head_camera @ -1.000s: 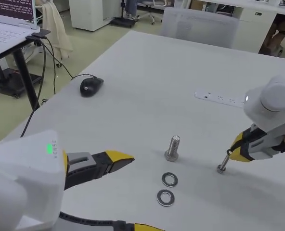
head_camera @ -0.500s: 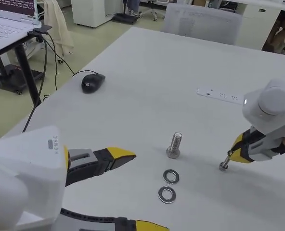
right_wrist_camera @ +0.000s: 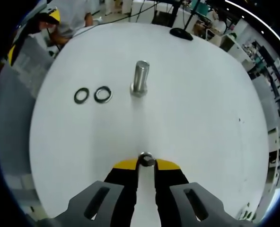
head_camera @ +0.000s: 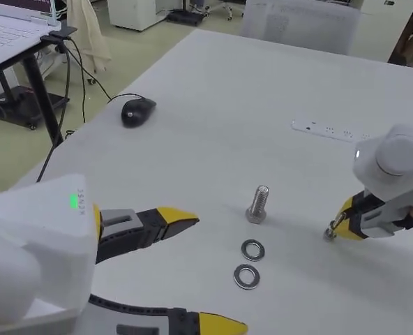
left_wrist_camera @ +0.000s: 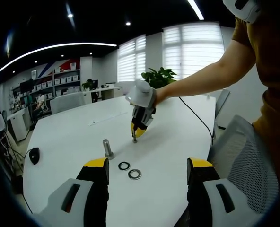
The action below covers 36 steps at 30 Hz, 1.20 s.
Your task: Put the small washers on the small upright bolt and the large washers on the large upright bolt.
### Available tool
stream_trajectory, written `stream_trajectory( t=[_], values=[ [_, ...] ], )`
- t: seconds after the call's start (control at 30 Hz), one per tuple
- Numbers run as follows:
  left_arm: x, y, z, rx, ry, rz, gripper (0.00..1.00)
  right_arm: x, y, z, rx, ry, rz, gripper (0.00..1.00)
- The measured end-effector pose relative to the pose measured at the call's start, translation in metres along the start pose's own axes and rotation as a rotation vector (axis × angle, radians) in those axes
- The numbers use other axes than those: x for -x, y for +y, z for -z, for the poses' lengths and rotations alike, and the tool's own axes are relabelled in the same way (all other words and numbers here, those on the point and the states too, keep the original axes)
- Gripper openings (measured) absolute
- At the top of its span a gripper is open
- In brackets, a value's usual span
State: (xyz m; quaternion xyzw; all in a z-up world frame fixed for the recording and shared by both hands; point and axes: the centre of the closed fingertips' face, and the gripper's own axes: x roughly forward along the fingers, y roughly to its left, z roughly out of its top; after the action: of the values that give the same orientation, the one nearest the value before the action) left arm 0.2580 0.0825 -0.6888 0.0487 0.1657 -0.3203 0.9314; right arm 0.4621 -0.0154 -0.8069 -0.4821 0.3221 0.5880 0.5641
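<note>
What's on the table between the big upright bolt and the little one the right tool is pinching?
Nothing. The right gripper view shows bare table between the large bolt and the small bolt in the right gripper.

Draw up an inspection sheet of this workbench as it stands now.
Surface: white table, matte.
Job's things: large bolt upright, no washer on it; first washer and second washer flat beside it; small bolt at the far gripper's tips.
Clutter: computer mouse; power strip.
Grippers: left hand-held gripper open, short of the washers; right hand-held gripper, jaws close together on the small bolt.
Cables: mouse cord leaves over the table edge.
Surroundings: laptop on a side desk; chair; potted plant.
</note>
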Motion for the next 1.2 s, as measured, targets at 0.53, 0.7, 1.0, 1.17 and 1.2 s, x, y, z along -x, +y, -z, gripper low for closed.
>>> stream_trajectory(
  t=[0.53, 0.7, 1.0, 1.17, 1.2],
  values=[
    [0.002, 0.0, -0.001, -0.004, 0.003, -0.007, 0.66, 0.005, 0.007, 0.009, -0.021, 0.002, -0.002, 0.13],
    [0.003, -0.002, -0.003, -0.01, -0.004, -0.01, 0.66, 0.009, 0.022, 0.009, -0.021, -0.007, 0.003, 0.13],
    [0.005, -0.009, -0.006, -0.024, -0.016, -0.008, 0.66, 0.004, 0.078, -0.027, 0.045, -0.077, -0.067, 0.16],
    [0.008, -0.012, -0.009, -0.029, -0.032, -0.006, 0.67, -0.006, 0.103, -0.051, 0.063, -0.109, -0.117, 0.16],
    [0.008, -0.012, -0.009, -0.03, -0.03, -0.008, 0.66, -0.007, 0.105, -0.054, 0.066, -0.109, -0.119, 0.16]
  ],
)
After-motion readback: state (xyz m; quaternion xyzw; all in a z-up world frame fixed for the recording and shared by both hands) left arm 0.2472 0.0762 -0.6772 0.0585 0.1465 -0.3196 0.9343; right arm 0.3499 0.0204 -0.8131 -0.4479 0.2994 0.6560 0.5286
